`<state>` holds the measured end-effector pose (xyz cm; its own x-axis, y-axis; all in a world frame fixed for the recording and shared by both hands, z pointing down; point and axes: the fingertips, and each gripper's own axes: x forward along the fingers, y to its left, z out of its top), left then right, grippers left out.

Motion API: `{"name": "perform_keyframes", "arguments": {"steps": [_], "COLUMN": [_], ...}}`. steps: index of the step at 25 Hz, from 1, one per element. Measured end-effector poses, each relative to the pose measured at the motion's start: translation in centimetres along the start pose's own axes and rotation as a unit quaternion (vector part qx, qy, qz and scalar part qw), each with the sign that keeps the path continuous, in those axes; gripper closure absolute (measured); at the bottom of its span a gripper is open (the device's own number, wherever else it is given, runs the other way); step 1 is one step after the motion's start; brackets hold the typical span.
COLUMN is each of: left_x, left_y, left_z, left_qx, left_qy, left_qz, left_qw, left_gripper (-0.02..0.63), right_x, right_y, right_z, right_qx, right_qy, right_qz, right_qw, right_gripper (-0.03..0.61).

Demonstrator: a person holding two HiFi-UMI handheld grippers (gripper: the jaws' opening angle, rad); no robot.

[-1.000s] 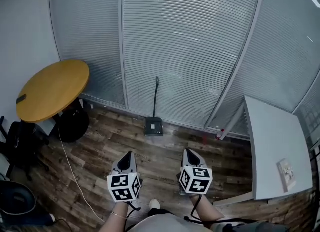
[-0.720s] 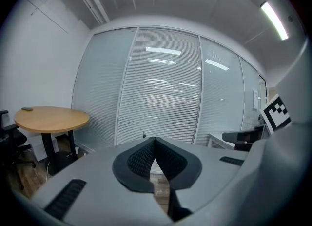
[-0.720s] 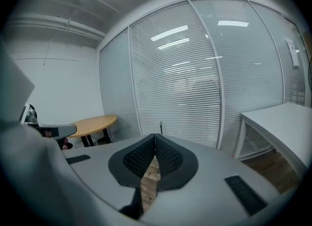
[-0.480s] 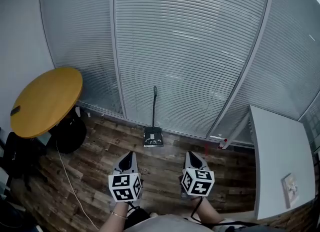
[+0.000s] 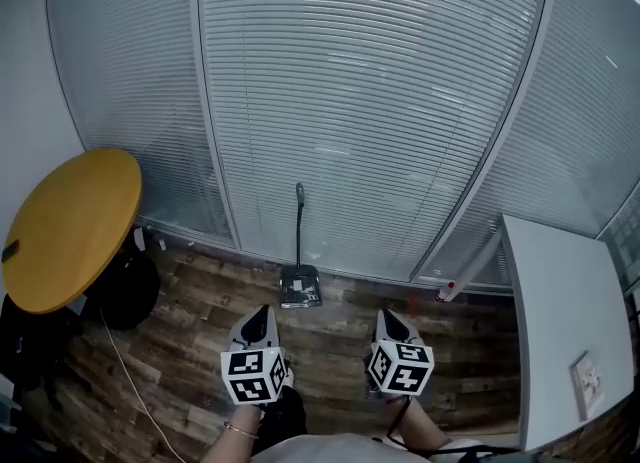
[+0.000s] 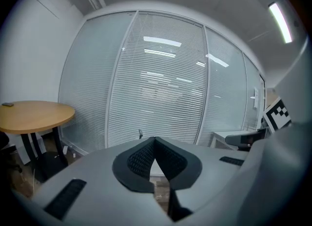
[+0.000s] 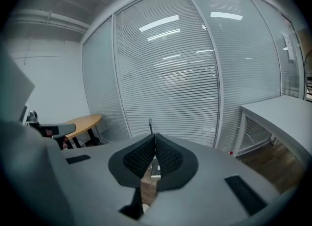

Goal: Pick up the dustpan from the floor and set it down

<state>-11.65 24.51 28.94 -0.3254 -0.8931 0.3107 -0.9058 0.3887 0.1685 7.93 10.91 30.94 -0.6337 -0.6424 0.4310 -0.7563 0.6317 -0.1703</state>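
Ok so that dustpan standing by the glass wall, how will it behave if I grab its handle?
It probably tips easily: the dustpan stands on a small pan with a tall, thin handle upright. It looks stiff and is likely light for its size. Held high on the handle, the pan may swing.

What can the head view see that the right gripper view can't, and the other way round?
Only the head view: the left gripper and right gripper from above with their marker cubes, the person's forearms, and a white cable on the floor.
Only the right gripper view: that gripper's own pads close up, tips together with nothing between, plus the ceiling.
Both: the dustpan at the foot of the glass wall, the round yellow table and the white table.
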Motion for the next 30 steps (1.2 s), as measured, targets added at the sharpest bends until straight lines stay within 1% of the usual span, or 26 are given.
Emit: {"name": "perform_keyframes", "arguments": {"steps": [7, 13, 16, 18, 21, 25, 30], "left_x": [8.5, 13.0, 17.1, 19.4, 21.4, 22.7, 23.1], "left_y": [3.6, 7.1, 9.2, 10.2, 11.4, 12.2, 12.1], "left_z": [3.6, 7.3, 8.5, 8.5, 7.2, 5.1, 4.3], "left_qx": [0.000, 0.009, 0.010, 0.013, 0.013, 0.005, -0.006], "left_qy": [-0.003, -0.011, -0.005, 0.001, 0.018, 0.042, 0.055], "left_qz": [-0.018, -0.028, -0.031, -0.032, -0.028, -0.018, -0.004], "left_qw": [0.9998, 0.9995, 0.9994, 0.9994, 0.9994, 0.9990, 0.9985], "left_gripper": [0.604, 0.604, 0.604, 0.604, 0.604, 0.604, 0.604], "right_x": [7.4, 11.9, 15.9, 18.1, 20.0, 22.1, 23.5], "right_y": [0.9, 3.2, 3.8, 4.0, 4.0, 3.7, 3.9], "right_z": [3.9, 7.5, 8.6, 8.7, 7.9, 6.4, 6.1], "right_qx": [0.002, 0.005, 0.007, 0.005, 0.004, 0.003, -0.005], "right_qy": [-0.007, -0.025, -0.018, -0.013, -0.001, 0.025, 0.045], "right_qz": [-0.013, -0.022, -0.027, -0.029, -0.030, -0.026, -0.007], "right_qw": [1.000, 0.999, 0.999, 0.999, 1.000, 0.999, 0.999], "right_gripper": [0.546, 0.546, 0.546, 0.546, 0.546, 0.546, 0.546]}}
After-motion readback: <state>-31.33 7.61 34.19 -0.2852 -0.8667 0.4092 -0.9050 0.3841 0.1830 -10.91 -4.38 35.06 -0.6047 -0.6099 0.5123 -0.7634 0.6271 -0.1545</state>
